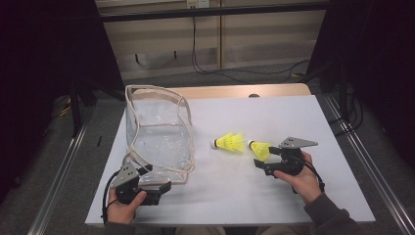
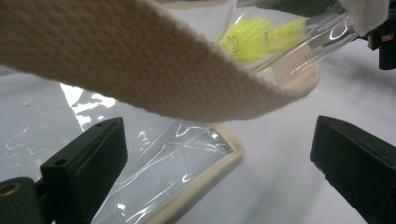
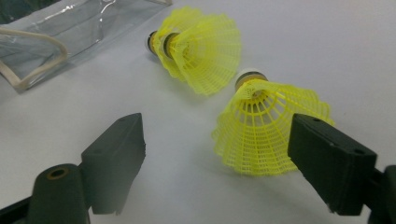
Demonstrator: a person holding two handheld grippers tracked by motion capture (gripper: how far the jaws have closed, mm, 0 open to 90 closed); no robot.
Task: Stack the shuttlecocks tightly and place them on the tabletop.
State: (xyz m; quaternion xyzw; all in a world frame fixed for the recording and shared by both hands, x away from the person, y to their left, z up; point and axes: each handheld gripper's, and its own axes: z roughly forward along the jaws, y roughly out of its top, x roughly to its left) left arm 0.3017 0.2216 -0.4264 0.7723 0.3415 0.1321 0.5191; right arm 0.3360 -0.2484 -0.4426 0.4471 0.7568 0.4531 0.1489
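A: Tabletop (image 1: 293,196): white, carrying everything beneath both hand-held grippers.

B: Clear bag (image 1: 159,132): transparent plastic edged in cream webbing, standing open just ahead of the left hand-held gripper (image 1: 155,189). Cream strap (image 2: 140,65) hanging across above the jaws in the left gripper view; bottom corner of the bag lying between those jaws.

A: Left hand-held gripper: jaws wide apart, pressing on nothing, low at the bag's near edge.

B: Right hand-held gripper (image 1: 260,159): jaws spread wide, no pad pressing on anything.

A: Near shuttlecock (image 3: 264,123): yellow mesh skirt lying on the tabletop between the right jaws, close against the right-hand jaw in the right gripper view; contact not clear. Cork tip pointing away from that hand-held gripper.

B: Far pair of shuttlecocks (image 3: 198,46): yellow, nested one in the other, lying on their side just beyond the near one, between the right hand-held gripper and the bag.
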